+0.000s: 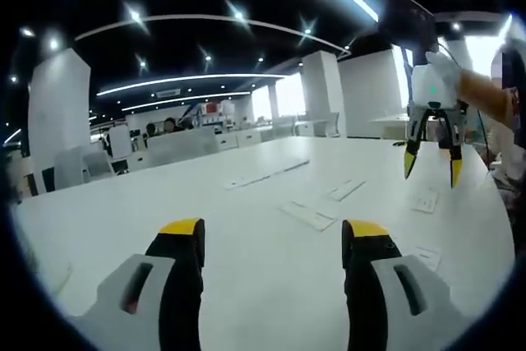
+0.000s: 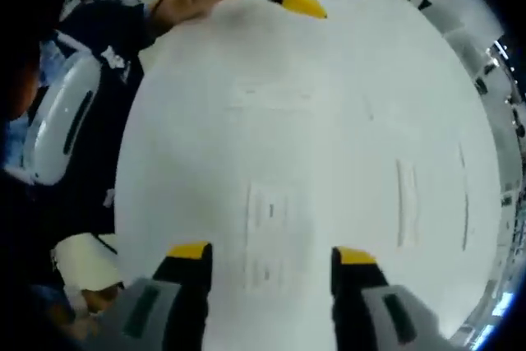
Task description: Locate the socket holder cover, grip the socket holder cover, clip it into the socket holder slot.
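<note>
The white table [image 1: 246, 203] is long and carries several flat white plates spread apart from each other. In the left gripper view one flat piece [image 1: 307, 215] lies a little ahead of the left gripper [image 1: 274, 232], another piece [image 1: 345, 190] lies further, and two long strips [image 1: 265, 172] lie in the middle of the table. Behind the table stand white chairs [image 1: 82, 166] and white pillars [image 1: 57, 113], with some people far in the back. Nothing lies between the jaws and the pieces.

In the right gripper view a white rectangular part with slots, probably the socket holder [image 2: 269, 236], lies flat on the table just ahead of the right gripper [image 2: 272, 254], slightly to the left side between the two jaws. A narrow white strip [image 2: 406, 201] lies to its right, apart from it. Which piece is the socket holder cover I cannot tell.

The left gripper has its jaws wide apart and holds nothing; it is low over the table and looks along it. The right gripper also has its jaws apart and empty; it hangs above the table and points down, as the left gripper view shows it [image 1: 433, 162], held by a hand in a white glove [image 1: 444, 67].
</note>
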